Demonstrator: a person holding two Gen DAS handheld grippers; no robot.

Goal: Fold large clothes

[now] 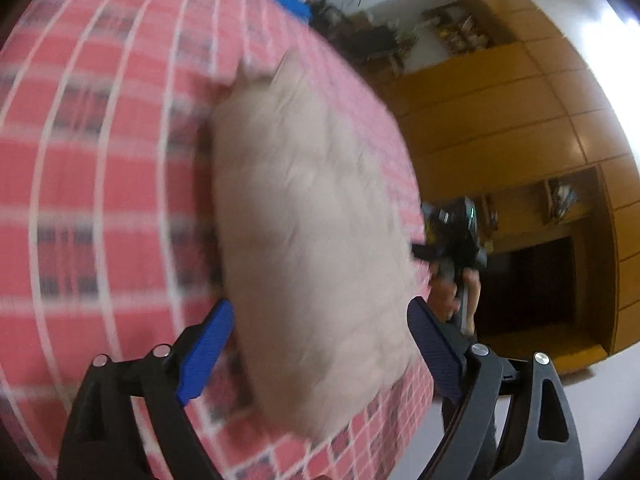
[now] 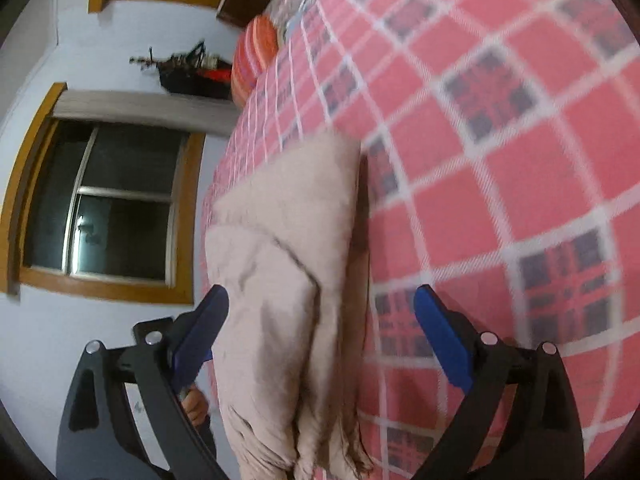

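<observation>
Both hand-held grippers, left [image 1: 316,344] and right [image 2: 320,336], hover spread over the folded beige garment [image 1: 304,216] on the plaid bed [image 1: 100,160], seemingly poised to grasp.

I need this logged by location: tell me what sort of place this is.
Probably a bedroom at home: a bed under a red checked sheet, a wood-framed window, and wooden wall cabinets.

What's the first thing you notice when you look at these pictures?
The big red checked bedcover jumps out first, filling most of both views. On it lies a folded beige garment, near the bed's edge. Both grippers are open: the left gripper and the right gripper each have blue fingers spread on either side of it.
</observation>
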